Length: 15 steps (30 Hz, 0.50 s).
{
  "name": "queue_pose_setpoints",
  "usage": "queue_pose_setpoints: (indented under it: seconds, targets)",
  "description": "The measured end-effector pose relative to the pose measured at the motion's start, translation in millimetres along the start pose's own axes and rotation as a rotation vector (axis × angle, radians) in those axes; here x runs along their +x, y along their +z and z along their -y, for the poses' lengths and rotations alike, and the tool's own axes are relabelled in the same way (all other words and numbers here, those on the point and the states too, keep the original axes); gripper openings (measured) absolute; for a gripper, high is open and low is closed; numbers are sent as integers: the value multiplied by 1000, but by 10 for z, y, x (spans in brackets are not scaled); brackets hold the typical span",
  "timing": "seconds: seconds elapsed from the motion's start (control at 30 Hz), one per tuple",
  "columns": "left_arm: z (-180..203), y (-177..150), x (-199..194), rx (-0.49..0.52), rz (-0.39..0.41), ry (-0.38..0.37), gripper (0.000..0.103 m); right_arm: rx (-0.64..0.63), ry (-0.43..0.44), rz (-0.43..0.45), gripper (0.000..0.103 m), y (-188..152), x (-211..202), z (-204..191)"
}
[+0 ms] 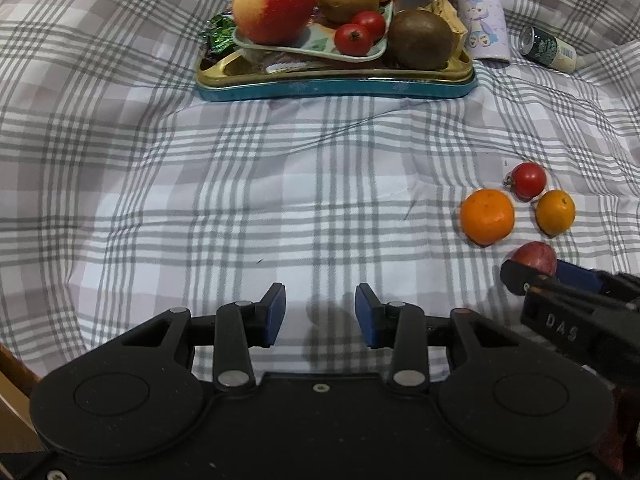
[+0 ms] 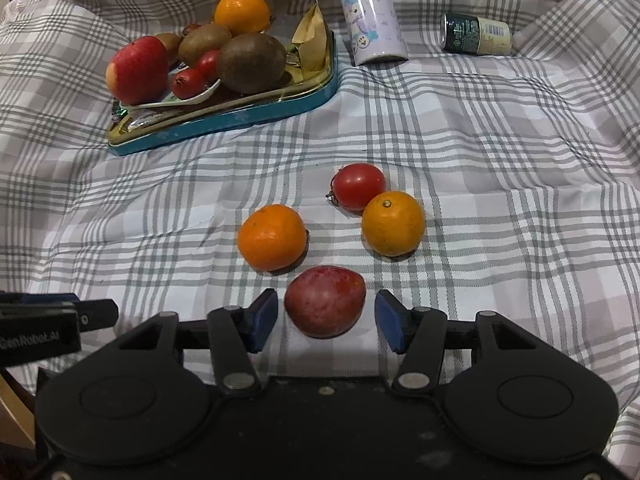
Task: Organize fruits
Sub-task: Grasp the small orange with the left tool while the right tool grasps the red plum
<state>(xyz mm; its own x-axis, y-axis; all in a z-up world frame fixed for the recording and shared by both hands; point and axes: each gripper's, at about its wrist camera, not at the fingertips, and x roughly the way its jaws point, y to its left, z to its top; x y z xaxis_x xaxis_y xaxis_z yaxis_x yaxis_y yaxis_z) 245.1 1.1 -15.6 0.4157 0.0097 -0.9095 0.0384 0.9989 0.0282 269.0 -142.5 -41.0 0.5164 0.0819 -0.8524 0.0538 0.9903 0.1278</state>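
- Left claw (image 1: 320, 316): jaws partly apart over bare plaid cloth (image 1: 240, 184); nothing between the blue pads; it holds nothing.
- Right claw (image 2: 326, 322): jaws apart on either side of a dark red fruit (image 2: 325, 301); a gap shows at each pad, so the fruit lies on the cloth, straddled but not gripped; in the left view this claw (image 1: 536, 276) reaches in from the right edge with the red fruit (image 1: 535, 258) at its tip.
- Loose fruit just past the red one: an orange (image 2: 272, 237) to the left, a smaller orange (image 2: 393, 224) to the right, a tomato (image 2: 359, 186) behind and touching the smaller orange; the left orange lies apart from the other two.
- Tin tray (image 2: 240, 118), teal-sided with a gold rim, sits farther back on the left; on it a pale dish (image 2: 196, 96) carries an apple (image 2: 138, 70) and two small tomatoes (image 2: 198, 74); a kiwi (image 2: 252, 63) rests on the tray beside the dish; a second kiwi (image 2: 204, 43) and an orange (image 2: 242, 12) lie behind; a crumpled wrapper (image 2: 312, 46) stands at the tray's right end.
- A pale can (image 2: 370, 12) with a cartoon rabbit stands just right of the tray; a dark green can (image 2: 476, 34) lies on its side farther right.
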Motion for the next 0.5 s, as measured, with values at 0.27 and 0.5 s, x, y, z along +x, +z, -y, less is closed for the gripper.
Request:
queue_pose_setpoints:
  seconds: [0.27, 0.5]
  targets:
    - [344, 167, 32, 66, 20, -82, 47, 53, -7, 24, 46, -6, -134, 260]
    - [718, 319, 97, 136, 45, -154, 49, 103, -40, 43, 46, -42, -264, 538]
